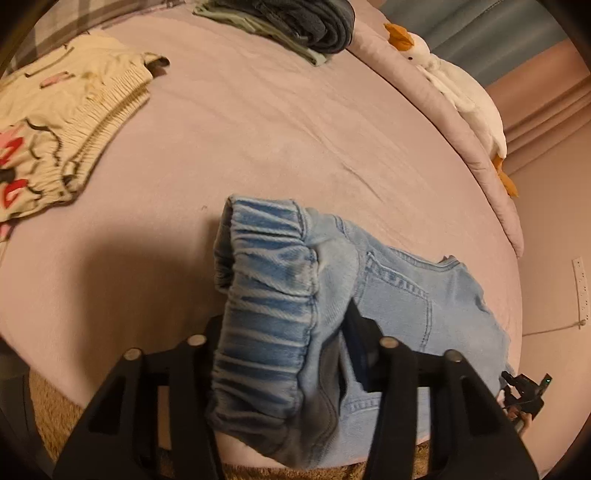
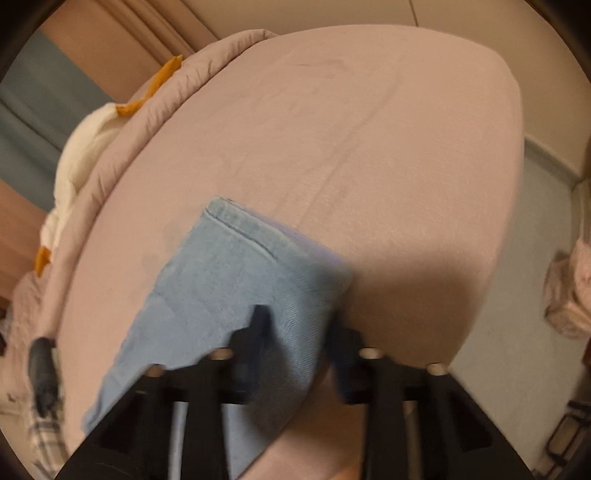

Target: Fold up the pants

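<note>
Light-blue denim pants (image 1: 388,291) with gathered elastic waistband lie on the pink bed (image 1: 258,129); left gripper (image 1: 284,332) jaws clamp the waistband, right gripper (image 2: 295,328) jaws clamp a hemmed leg end.

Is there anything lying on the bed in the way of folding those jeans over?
Nothing visible: the pink sheet beyond the light blue denim pants is bare. The cream printed garment and dark folded pile lie well aside.
</note>
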